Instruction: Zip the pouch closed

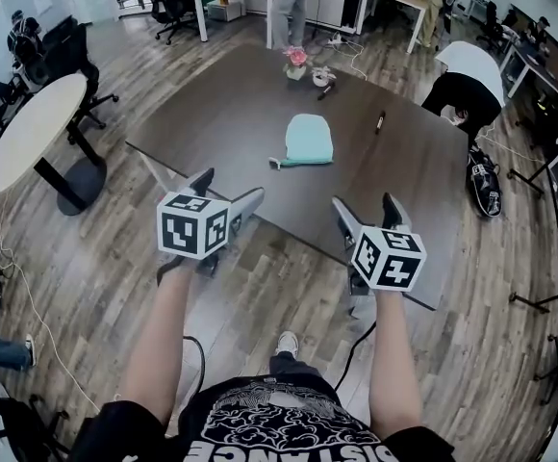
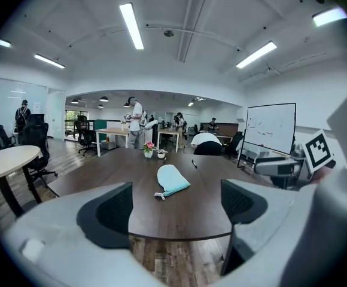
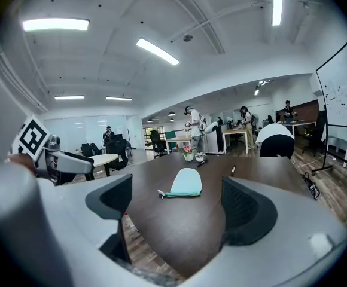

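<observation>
**Both hand-held grippers open, short of a pouch lying mid-table**

At far left a pale round table stands on the wooden floor, well apart from the work.

The left hand-held gripper hangs at the near edge of the dark table. Its jaws are spread and nothing is between them. Its own view looks straight past them to the pouch.

The pouch is light teal and lies flat near the middle of the table, far of both tools and between their lines of reach. It is touching nothing else. Its rounded end points far. Its straight edge faces near and runs left to right, and I take that edge to carry the zip. A small pull tab sticks out at the left end of it. Whether the zip is partly shut cannot be made out.

The right hand-held gripper is also at the near edge, jaws apart and empty. It looks slightly the nearer of the two to the pouch body, while the tab lies towards the left tool.

Bare tabletop lies between tools and pouch, so nothing blocks the reach. A flower pot sits beyond the pouch at the far edge. A dark pen lies to the right of the pouch, apart from it. A white-backed chair stands at the table's far right.
</observation>
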`<action>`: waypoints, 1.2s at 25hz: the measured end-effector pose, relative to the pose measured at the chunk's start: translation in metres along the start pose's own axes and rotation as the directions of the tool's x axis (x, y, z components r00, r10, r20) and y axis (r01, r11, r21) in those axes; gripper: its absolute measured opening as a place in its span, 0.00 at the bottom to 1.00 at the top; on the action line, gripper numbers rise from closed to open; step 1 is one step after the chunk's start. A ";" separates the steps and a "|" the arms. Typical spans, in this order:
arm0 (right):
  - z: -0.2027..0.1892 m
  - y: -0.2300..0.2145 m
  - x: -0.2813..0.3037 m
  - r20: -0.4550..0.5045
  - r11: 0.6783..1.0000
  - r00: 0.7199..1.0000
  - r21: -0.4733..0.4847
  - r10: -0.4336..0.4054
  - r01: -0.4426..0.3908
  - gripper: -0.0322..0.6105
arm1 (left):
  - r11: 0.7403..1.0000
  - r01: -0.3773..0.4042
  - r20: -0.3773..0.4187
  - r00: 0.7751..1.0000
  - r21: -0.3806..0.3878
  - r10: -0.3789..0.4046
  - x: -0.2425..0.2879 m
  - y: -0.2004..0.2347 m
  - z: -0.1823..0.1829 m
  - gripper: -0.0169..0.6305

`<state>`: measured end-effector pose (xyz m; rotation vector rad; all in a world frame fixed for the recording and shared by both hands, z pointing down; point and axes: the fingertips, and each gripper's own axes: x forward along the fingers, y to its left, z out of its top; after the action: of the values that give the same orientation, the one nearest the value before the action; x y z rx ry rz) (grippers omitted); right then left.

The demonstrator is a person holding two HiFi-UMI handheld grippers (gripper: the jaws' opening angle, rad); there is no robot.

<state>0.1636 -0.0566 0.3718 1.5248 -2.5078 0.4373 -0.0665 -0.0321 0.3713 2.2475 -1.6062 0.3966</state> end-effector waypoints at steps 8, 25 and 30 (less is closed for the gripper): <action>0.012 -0.026 0.029 -0.003 0.999 0.999 -0.030 0.032 -0.032 0.76 | 1.000 -0.021 -0.003 1.000 -0.002 0.021 0.037 0.002 0.016 0.76; 0.032 -0.050 0.080 0.000 0.995 0.997 -0.061 0.077 -0.076 0.75 | 0.999 -0.036 -0.009 0.999 0.006 0.036 0.090 0.014 0.038 0.76; 0.034 -0.050 0.095 0.004 0.996 0.998 -0.059 0.066 -0.066 0.75 | 0.999 -0.030 -0.003 1.000 0.014 0.030 0.103 0.023 0.043 0.76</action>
<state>0.1644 -0.1695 0.3758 1.4275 -2.5577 0.3650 -0.0546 -0.1455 0.3785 2.2337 -1.6422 0.4207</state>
